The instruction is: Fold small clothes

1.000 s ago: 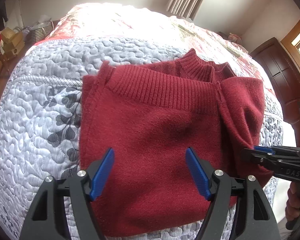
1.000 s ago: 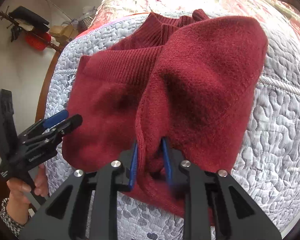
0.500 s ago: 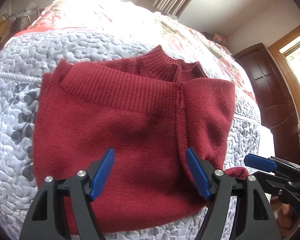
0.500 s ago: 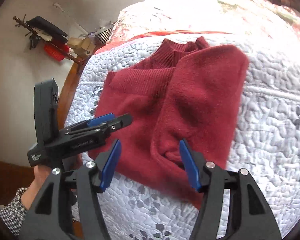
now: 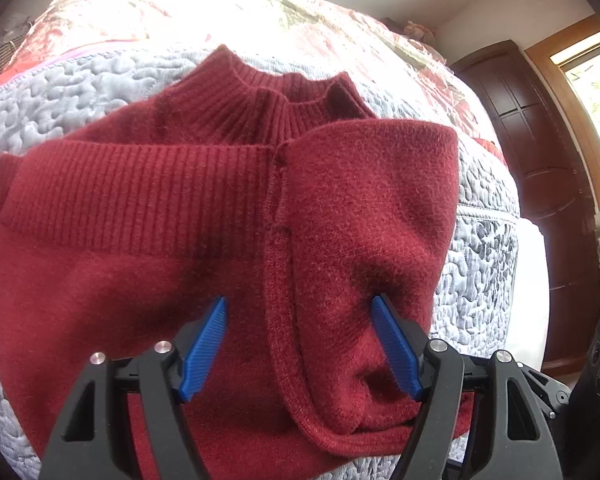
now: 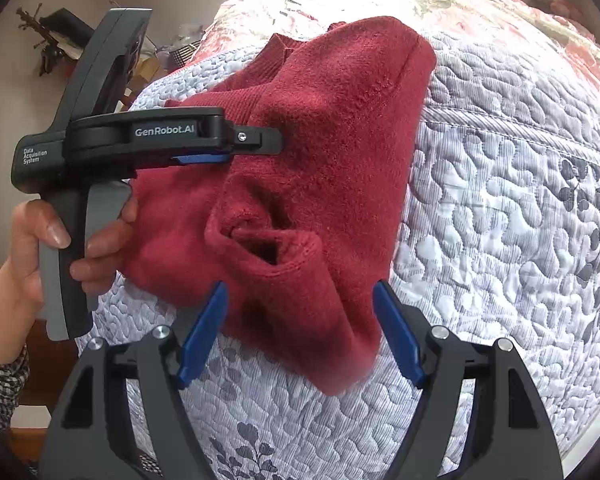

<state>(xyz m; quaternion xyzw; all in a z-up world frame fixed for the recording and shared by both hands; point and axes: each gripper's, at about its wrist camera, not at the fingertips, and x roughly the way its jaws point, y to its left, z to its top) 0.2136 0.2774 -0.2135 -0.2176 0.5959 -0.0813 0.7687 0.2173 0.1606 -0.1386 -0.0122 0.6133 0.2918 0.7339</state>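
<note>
A dark red knit sweater (image 5: 204, 208) lies folded on the quilted bed, collar at the far side and ribbed hem turned up across it. One sleeve (image 5: 364, 216) is folded over its right part, the cuff (image 6: 276, 244) gaping toward me. My left gripper (image 5: 298, 308) is open, low over the sweater, and its fingers straddle the sleeve's inner edge. In the right wrist view the left gripper (image 6: 274, 142) appears side-on, held by a hand, tips against the fabric. My right gripper (image 6: 300, 292) is open just above the cuff end, holding nothing.
The grey-white quilt (image 6: 500, 220) covers the near bed, with a floral blanket (image 5: 172, 12) beyond it. A dark wooden door (image 5: 540, 152) stands to the right. Clutter and a basket (image 6: 180, 52) sit off the bed's far left. A wooden bed edge (image 6: 32, 420) runs along the left.
My right gripper opened, let go of the sleeve and pulled back slightly. My left gripper moved right and closer, from the sweater's body onto the sleeve edge. The sleeve now lies flat.
</note>
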